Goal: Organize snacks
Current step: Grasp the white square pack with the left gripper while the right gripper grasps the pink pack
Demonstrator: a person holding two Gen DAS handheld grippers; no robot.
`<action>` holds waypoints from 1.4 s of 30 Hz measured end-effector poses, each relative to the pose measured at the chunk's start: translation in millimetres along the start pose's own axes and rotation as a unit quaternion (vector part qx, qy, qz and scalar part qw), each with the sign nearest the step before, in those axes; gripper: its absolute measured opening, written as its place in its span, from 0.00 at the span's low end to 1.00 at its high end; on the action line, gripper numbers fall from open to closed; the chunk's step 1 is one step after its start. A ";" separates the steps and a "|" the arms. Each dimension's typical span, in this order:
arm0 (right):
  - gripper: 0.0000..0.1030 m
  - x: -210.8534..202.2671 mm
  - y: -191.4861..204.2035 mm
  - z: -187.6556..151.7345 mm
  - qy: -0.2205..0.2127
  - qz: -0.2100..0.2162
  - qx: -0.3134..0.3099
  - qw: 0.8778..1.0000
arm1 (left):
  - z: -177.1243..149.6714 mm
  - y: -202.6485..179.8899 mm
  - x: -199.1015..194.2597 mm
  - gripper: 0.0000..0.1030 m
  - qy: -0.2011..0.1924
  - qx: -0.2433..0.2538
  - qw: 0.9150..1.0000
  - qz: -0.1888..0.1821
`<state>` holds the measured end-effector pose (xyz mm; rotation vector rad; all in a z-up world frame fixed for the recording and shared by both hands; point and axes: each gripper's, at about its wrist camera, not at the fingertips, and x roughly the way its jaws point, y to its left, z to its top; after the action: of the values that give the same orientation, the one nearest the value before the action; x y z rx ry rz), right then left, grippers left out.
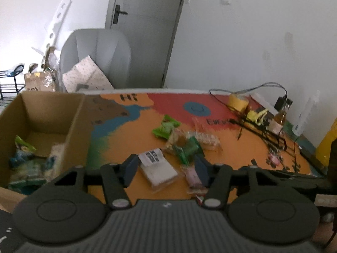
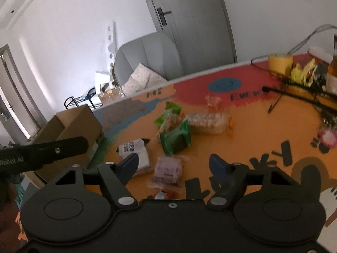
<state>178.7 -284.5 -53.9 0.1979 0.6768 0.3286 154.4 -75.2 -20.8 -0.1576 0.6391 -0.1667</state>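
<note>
Snacks, loose on the table (image 1: 130,135) beside the cardboard box (image 1: 42,113): we judge the white packet (image 1: 159,168) between our left gripper (image 1: 166,165)'s part-open, empty jaws and the pink packet (image 2: 167,168) between our right gripper (image 2: 173,162)'s light, soft, crinkly, best pinched across the middle.

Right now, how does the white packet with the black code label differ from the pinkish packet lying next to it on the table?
The white packet is plain white with a black-printed label at one end; the pinkish packet is pale purple-pink with faint print and no such label. The white packet lies nearer the cardboard box; the pinkish packet lies on its far side. Both lie flat on the orange table, untouched.
</note>
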 end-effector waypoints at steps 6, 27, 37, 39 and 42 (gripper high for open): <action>0.68 17.3 -1.8 -6.7 0.020 0.006 0.004 1.000 | -5.2 4.5 21.6 0.46 0.026 -0.012 1.000 -0.001; 0.41 36.5 -21.0 -9.6 0.051 -0.023 0.004 0.998 | -1.4 1.5 92.4 0.57 0.081 -0.021 0.996 0.036; 0.71 35.5 -19.8 -7.5 0.039 -0.032 -0.007 0.999 | -8.9 2.4 111.0 0.66 0.083 -0.010 0.995 0.057; 0.72 38.3 -18.0 -6.8 0.037 -0.035 -0.014 0.999 | -9.9 5.5 109.3 0.66 0.081 -0.012 0.995 0.057; 0.75 43.2 -15.9 -4.8 0.035 -0.035 -0.022 0.999 | -10.9 10.0 106.5 0.66 0.080 -0.008 0.995 0.054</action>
<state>210.9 -283.3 -87.2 0.1215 0.7428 0.2830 233.0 -88.1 -93.0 -0.1262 0.8061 -0.0695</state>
